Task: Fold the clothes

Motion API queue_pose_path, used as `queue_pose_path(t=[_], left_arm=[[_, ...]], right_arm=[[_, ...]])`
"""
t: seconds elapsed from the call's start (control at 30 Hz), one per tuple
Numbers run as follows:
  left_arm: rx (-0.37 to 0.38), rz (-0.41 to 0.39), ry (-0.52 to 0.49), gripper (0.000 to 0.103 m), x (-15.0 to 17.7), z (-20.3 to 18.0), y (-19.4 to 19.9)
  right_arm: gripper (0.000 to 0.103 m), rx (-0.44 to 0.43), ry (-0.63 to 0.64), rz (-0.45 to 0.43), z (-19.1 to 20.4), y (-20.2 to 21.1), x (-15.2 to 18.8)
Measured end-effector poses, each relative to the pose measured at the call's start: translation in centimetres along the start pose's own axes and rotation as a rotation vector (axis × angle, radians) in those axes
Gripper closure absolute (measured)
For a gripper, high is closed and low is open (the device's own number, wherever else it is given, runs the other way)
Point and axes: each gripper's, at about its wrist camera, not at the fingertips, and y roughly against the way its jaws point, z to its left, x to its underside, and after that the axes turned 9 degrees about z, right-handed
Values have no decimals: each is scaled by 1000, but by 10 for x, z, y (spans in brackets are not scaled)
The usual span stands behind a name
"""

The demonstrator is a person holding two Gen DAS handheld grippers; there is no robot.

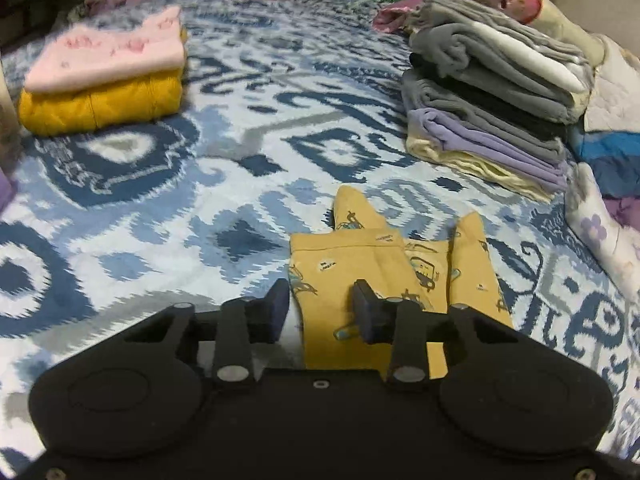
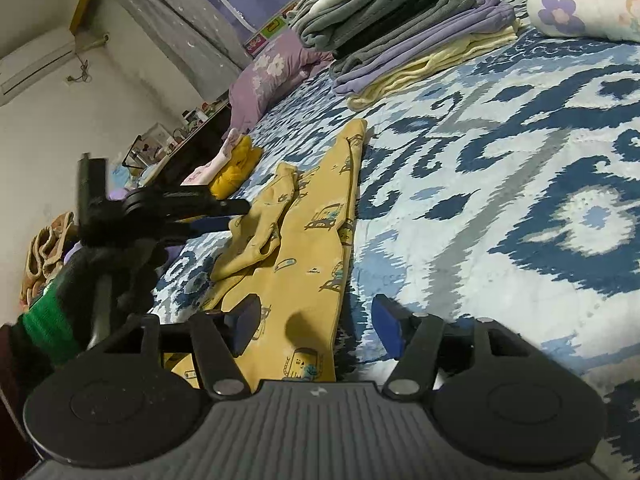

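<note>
A: While the yellow pyjamas [image 1: 360,264] lie half-folded on the bedspread [image 1: 160,200], left gripper [image 1: 320,308] fingers stand apart, unclamped.
B: Right gripper [image 2: 316,324] wide too, straddling the hem. Soft, light; pinch an edge.

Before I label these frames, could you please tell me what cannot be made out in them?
- Yellow printed garment: in both wrist views its near end is hidden behind the gripper body.
- Left gripper: whether its pads touch the cloth is unclear; they stand apart.
- Right gripper: jaws open, contact with the cloth unclear.
- Grey stack: the number of pieces is unclear, the folds overlap.
- Pink top: its print is blurred.
</note>
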Motion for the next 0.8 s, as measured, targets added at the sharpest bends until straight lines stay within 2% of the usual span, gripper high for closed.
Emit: queue_pose_path(t=[0.03,0.1,0.3,0.5,0.6,0.8], left_arm=[[16,3,9,92,-1,1,-2],[31,-17,5,98,0,0,3],[-3,-157,-24,99,7,-4,45],[-71,-270,-22,99,9,22,89],[-114,-306,5,100,9,42,103],[-177,-376,129,99,25,86,122]], right_arm=[[40,-2,0,1,0,0,0],[40,-7,0,2,-1,0,-1],[40,-8,0,0,-1,0,-1],[40,1,9,-6,0,-1,0],[40,6,15,-8,1,-1,1],[40,13,24,-12,2,-2,1]])
